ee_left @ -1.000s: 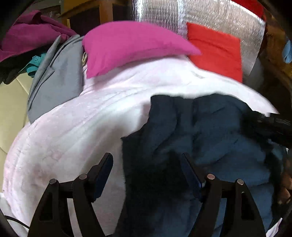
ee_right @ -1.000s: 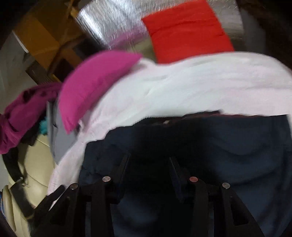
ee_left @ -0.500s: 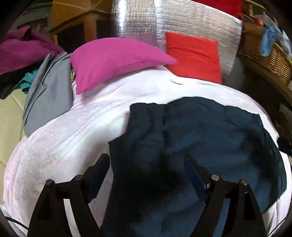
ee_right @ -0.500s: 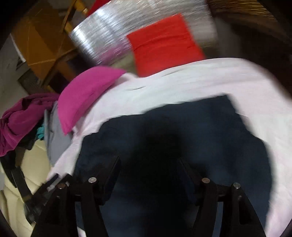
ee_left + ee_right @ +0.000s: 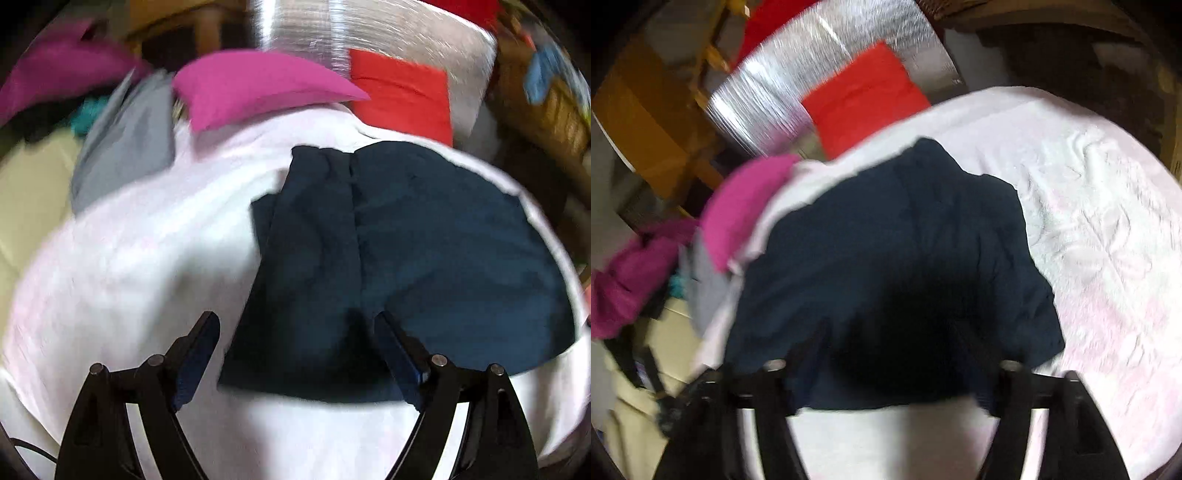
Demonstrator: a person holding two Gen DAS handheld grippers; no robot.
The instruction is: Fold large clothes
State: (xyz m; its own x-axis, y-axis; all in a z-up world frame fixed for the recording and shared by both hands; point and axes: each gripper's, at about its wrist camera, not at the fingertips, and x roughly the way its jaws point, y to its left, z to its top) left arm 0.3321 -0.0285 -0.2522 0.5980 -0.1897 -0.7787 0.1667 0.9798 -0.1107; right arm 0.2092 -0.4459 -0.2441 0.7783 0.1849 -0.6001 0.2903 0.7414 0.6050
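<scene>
My left gripper (image 5: 293, 334) and right gripper (image 5: 892, 350), jaws apart, above the soft, limp navy garment (image 5: 388, 258); I judge its near hem the best hold.

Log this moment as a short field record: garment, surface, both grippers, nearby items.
garment: dark navy garment, lying folded on the quilt, a lengthwise crease visible
surface: pale pink-white quilt
left gripper: left gripper, open, holding nothing, above the garment's near edge
right gripper: right gripper, blurred, jaws apart, nothing between them
behind garment: magenta pillow, red cushion, silver foil panel
side: grey garment beside the magenta pillow
image quality: both views motion-blurred
</scene>
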